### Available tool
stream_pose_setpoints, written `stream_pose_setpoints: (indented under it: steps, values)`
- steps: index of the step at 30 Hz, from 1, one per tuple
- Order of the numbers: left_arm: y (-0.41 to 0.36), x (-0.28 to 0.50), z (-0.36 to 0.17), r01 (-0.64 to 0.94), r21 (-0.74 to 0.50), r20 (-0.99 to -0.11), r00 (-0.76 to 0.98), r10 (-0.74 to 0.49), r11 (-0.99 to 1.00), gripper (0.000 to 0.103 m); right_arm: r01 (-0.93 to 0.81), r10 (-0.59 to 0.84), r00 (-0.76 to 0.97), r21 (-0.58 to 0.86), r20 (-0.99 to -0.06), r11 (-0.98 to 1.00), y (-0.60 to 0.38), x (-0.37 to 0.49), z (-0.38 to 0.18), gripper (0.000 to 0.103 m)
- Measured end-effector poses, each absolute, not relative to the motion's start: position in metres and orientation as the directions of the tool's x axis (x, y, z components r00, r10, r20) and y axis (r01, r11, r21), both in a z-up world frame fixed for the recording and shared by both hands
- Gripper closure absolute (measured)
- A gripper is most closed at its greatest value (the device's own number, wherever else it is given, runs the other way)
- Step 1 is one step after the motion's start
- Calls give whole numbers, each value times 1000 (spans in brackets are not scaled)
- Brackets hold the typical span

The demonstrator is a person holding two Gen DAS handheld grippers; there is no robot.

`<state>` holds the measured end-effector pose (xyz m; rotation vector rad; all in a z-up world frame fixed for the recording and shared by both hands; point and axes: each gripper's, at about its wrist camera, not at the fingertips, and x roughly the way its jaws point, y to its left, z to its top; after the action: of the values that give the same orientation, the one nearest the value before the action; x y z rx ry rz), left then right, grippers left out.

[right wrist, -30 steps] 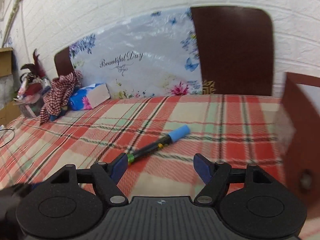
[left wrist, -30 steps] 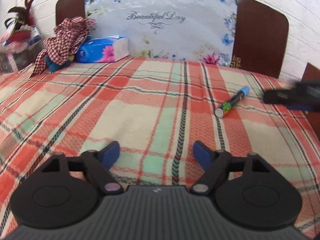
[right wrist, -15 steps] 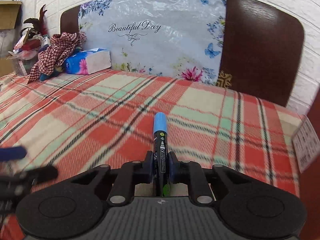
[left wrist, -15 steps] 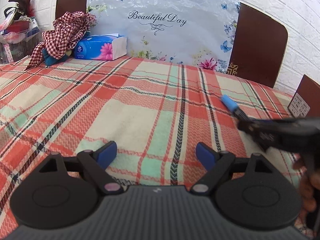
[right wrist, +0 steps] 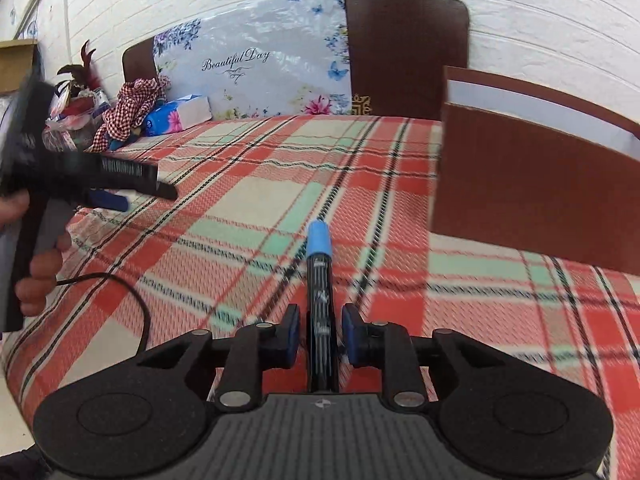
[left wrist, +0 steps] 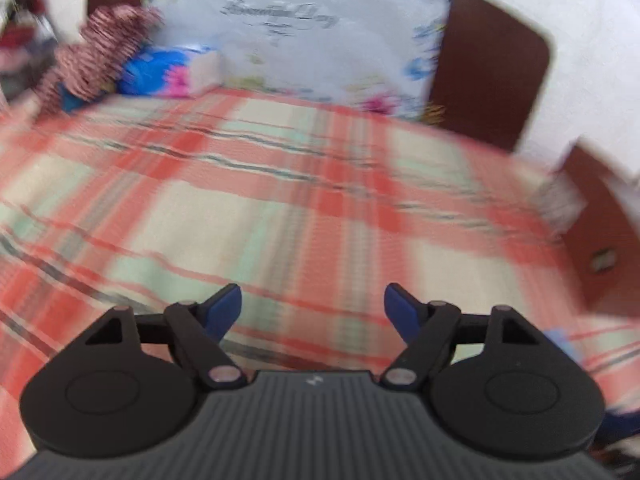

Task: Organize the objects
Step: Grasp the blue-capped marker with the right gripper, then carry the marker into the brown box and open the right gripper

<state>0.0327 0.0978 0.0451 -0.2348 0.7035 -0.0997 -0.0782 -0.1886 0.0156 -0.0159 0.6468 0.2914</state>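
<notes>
So the right hand-held gripper (right wrist: 320, 338) has the marker (right wrist: 320, 288) standing between its blue pads, blue cap pointing away over the plaid bed cover (right wrist: 280, 184). The jaws are easing apart, and a thin gap shows on each side of the barrel. A brown open box (right wrist: 532, 188) sits close by on the right. The left hand-held gripper (left wrist: 313, 312) is spread wide with nothing in it, jaws closing a bit. Its view is pretty blurry. A tissue pack (right wrist: 178, 115) lies by the headboard.
</notes>
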Motion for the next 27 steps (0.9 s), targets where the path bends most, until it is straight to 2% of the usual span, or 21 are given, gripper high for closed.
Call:
stream_pose_setpoints:
  steps: [4, 6, 11, 13, 14, 15, 16, 17, 20, 24, 27]
  values:
    - [38, 17, 67, 151, -381, -655, 652, -381, 912, 27, -293, 275, 760, 67, -589, 954, -193, -85, 14, 81]
    - [5, 12, 67, 196, -396, -688, 584, -431, 897, 28, -309, 278, 761, 50, -586, 950, -192, -89, 13, 81]
    - [-45, 4, 39, 161, -354, -804, 450, -388, 921, 26, -324, 271, 778, 7, -567, 946, -198, -101, 12, 81]
    - [-52, -5, 34, 158, -331, -796, 483, -365, 930, 21, -331, 275, 776, 5, -568, 944, -201, -102, 10, 81]
    - [-57, -7, 33, 167, -305, -800, 490, -347, 938, 21, -337, 282, 773, 9, -568, 941, -202, -101, 9, 85]
    - [-60, -7, 33, 176, -285, -799, 500, -335, 942, 32, -348, 294, 770, 14, -566, 937, -202, -100, 8, 86]
    - [-63, -7, 33, 193, -277, -792, 510, -337, 941, 63, -358, 305, 767, 18, -564, 934, -202, -99, 8, 86]
    - [-62, -1, 33, 205, -287, -793, 498, -352, 936, 75, -370, 322, 763, 29, -561, 928, -202, -98, 8, 87]
    - [-56, 9, 48, 167, -361, -781, 484, -395, 918, 77, -379, 334, 794, 14, -508, 925, -201, -100, 17, 86]
    - [-71, 8, 105, 266, -343, -679, 593, -433, 901, 79, -329, 305, 886, -11, -350, 944, -214, -99, 46, 86]
    - [-93, 22, 136, 335, -331, -624, 624, -471, 882, 80, -266, 255, 927, 0, -276, 964, -229, -82, 62, 86]
